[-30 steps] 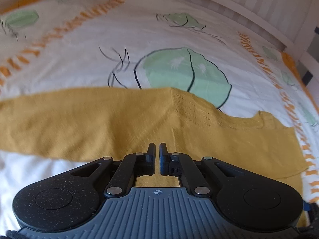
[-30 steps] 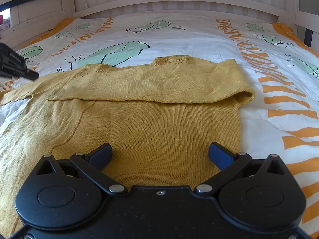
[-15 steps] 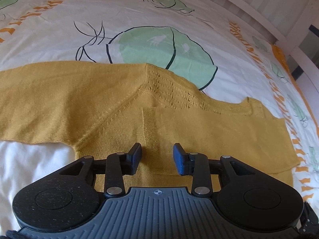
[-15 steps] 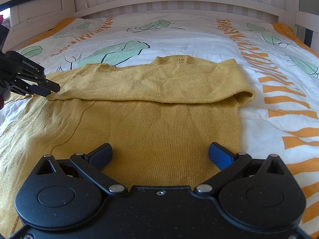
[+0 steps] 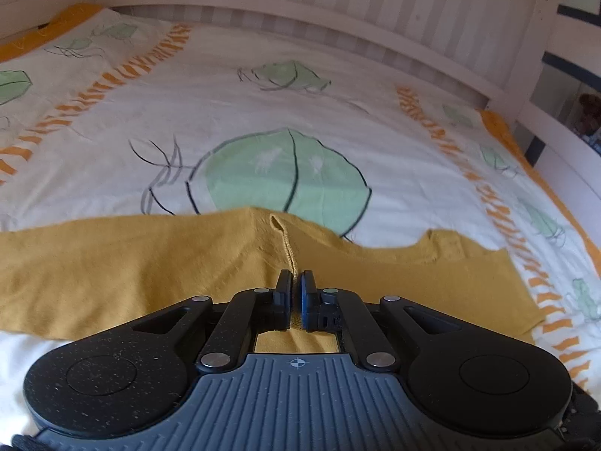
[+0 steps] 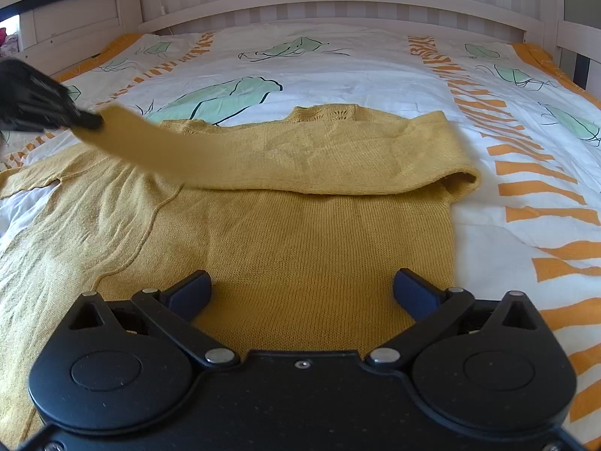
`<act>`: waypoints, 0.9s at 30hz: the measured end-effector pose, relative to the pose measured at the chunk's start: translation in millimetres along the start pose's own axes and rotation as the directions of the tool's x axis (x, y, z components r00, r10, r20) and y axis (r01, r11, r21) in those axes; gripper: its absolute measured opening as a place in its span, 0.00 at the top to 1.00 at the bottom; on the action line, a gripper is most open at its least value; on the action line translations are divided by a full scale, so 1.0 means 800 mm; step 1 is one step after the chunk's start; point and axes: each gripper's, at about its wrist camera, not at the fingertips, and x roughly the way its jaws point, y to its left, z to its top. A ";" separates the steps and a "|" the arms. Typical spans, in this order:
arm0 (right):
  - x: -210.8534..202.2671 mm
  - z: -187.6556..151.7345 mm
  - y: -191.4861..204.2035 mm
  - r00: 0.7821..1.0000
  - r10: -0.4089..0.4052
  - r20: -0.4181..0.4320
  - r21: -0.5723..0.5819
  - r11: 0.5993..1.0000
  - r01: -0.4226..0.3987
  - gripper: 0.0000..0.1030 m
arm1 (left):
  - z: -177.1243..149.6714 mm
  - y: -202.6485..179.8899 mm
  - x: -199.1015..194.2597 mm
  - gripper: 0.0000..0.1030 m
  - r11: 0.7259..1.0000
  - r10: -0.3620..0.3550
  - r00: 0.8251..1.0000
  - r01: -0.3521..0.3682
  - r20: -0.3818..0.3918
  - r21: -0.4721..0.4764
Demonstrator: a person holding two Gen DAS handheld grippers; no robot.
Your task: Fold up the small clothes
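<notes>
The left gripper (image 6: 88,122), jaws closed on the sleeve (image 6: 157,146), holds its end lifted off the sweater (image 6: 308,240), left of the collar (image 6: 325,112). That sleeve, lying folded across the chest, looks like the only fold made; the other sleeve and body remain. The right gripper (image 6: 300,293) hovers wide open and empty over the hem side.

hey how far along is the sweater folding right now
Early. Done: one sleeve lies folded across the chest of the yellow sweater on the bed. In hand: the left tongs are shut on that sleeve's end, lifting it. The right tongs hover open over the hem. Left: the other sleeve, then the body.
</notes>
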 end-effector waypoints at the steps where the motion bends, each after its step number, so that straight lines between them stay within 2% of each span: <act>1: 0.000 0.000 0.000 1.000 0.000 0.000 -0.001 1.000 0.000 0.00 | 0.002 0.007 -0.004 0.96 1.000 0.008 1.000 -0.008 0.006 -0.011; 5: 0.000 0.000 0.000 1.000 -0.001 0.000 -0.001 1.000 0.001 0.00 | 0.002 0.029 0.002 0.96 0.997 0.066 0.998 -0.066 -0.007 -0.032; 9: 0.000 -0.001 -0.001 1.000 -0.001 -0.001 -0.002 1.000 0.001 0.00 | -0.007 0.044 0.024 0.95 0.994 0.093 0.993 -0.096 -0.069 -0.042; 13: 0.001 0.000 -0.001 1.000 -0.001 -0.001 -0.001 1.000 0.001 0.00 | -0.020 0.049 0.042 0.95 0.991 0.131 0.985 -0.133 -0.111 -0.010; 16: 0.001 0.000 -0.001 1.000 -0.001 -0.001 -0.001 1.000 0.001 0.00 | -0.031 0.054 0.052 0.90 0.988 0.155 0.979 -0.154 -0.135 0.017; 18: 0.001 0.000 -0.001 1.000 -0.001 -0.001 -0.002 1.000 0.001 0.00 | -0.038 0.057 0.057 0.81 0.988 0.152 0.977 -0.149 -0.146 0.035; 22: 0.001 0.000 -0.001 1.000 -0.001 0.000 -0.002 1.000 0.001 0.00 | -0.048 0.058 0.052 0.64 0.994 0.105 0.988 -0.101 -0.113 0.043; 24: 0.001 0.000 -0.001 1.000 -0.001 0.000 -0.002 1.000 0.001 0.00 | -0.051 0.054 0.053 0.48 0.995 0.082 0.991 -0.075 -0.109 0.065; 27: 0.001 0.000 -0.001 1.000 -0.001 0.000 -0.001 1.000 0.001 0.00 | -0.054 0.046 0.052 0.45 0.992 0.092 0.991 -0.082 -0.096 0.100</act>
